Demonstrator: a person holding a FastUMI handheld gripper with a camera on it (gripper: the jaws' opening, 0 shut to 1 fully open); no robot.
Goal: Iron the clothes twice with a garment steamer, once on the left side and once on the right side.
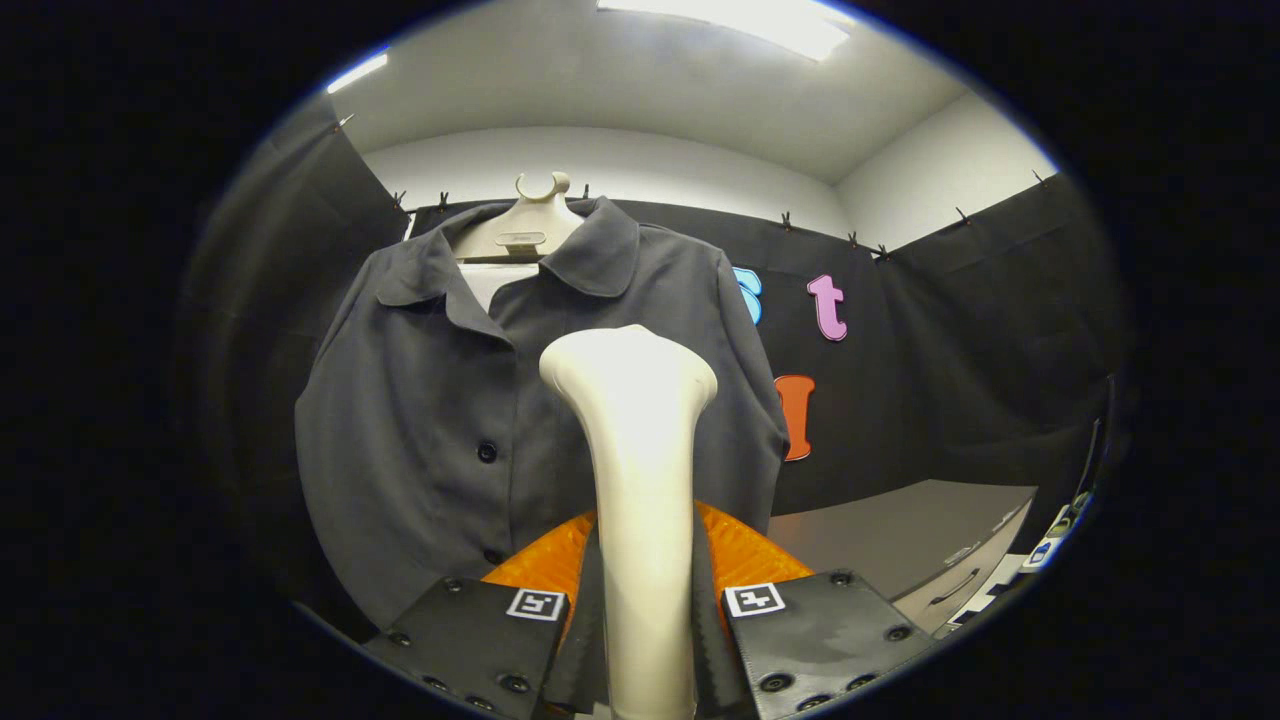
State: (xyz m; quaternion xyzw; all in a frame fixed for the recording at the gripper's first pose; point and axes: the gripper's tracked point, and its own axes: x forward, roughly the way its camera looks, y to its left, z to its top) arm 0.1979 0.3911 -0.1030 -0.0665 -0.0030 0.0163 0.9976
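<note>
A cream garment steamer (638, 470) stands upright between my fingers, its handle clamped on both sides and its wide head pointing up. My gripper (645, 610) is shut on that handle. Just beyond the steamer head hangs a dark grey button-up shirt (440, 430) on a pale hanger (520, 232). The steamer head sits in front of the shirt's right half, beside the button row. Whether the head touches the cloth I cannot tell.
A grey table or cabinet with drawer handles (920, 545) stands to the right, below the shirt. Black cloth walls close the booth behind and on both sides. A white ceiling with lamps (760, 25) is overhead.
</note>
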